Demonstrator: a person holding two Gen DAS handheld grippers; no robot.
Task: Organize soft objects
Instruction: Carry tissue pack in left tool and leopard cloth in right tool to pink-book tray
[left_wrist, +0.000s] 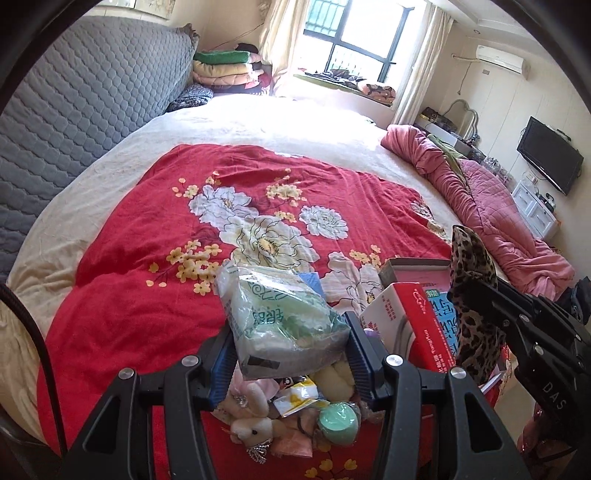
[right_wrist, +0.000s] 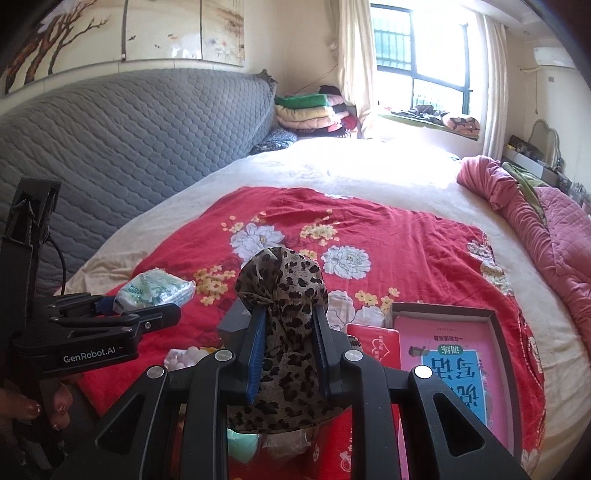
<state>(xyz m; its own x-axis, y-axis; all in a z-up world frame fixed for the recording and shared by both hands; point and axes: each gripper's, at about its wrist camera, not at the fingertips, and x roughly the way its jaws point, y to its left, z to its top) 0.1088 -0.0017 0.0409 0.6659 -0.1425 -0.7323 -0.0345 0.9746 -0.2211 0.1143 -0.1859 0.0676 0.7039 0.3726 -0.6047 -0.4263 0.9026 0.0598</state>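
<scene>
**Two soft items going up from the pile at once**

A clear-wrapped tissue pack (left_wrist: 280, 317) is riding between the blue pads of the left gripper (left_wrist: 291, 343), clamped at mid-width across its sides and hanging clear above a jumble of small things on the red floral bedspread (left_wrist: 147, 229). Beside it, the right gripper (right_wrist: 290, 350) is pinching a leopard-print cloth (right_wrist: 284, 288) with its jaws drawn narrow, the fabric bunching up above the fingertips and sagging below them. Under the left tool are lying a plush rabbit (left_wrist: 251, 428), a mint-green round object (left_wrist: 338, 421) and scraps of packaging; just to the right are standing a red carton (left_wrist: 417, 325) and an open box holding a pink book (right_wrist: 458, 354).

Judging from this, the lift-out step is under way, with both soft things picked and neither yet set down. The next move is calling for a carry to wherever the soft items are being gathered; no such spot is identifiable in either view. The slippery wrapper may be needing a level carry, and the trailing cloth clearance over the carton.
</scene>
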